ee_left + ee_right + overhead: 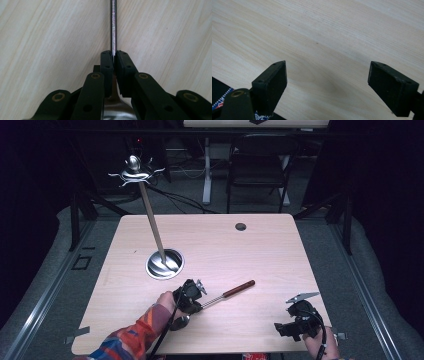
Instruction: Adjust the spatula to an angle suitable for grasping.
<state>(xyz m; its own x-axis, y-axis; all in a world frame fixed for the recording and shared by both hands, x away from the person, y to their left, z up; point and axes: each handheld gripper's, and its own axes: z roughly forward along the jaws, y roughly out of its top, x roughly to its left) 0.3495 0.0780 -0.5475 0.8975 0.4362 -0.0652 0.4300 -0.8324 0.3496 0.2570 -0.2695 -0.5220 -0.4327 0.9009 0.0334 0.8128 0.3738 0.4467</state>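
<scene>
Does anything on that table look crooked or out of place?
The tall stand looks askew: its pole leans away from its round metal base. The utensil lies flat, gripped by the left gripper.

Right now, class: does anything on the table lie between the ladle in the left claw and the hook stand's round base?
Nothing visible does. The left claw grips the ladle by its shaft; bare table separates it from the stand base.

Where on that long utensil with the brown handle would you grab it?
On its thin metal shaft, from above with the jaws across it. It lies flat on the table, narrow enough to pinch. The left claw is shut there.
</scene>
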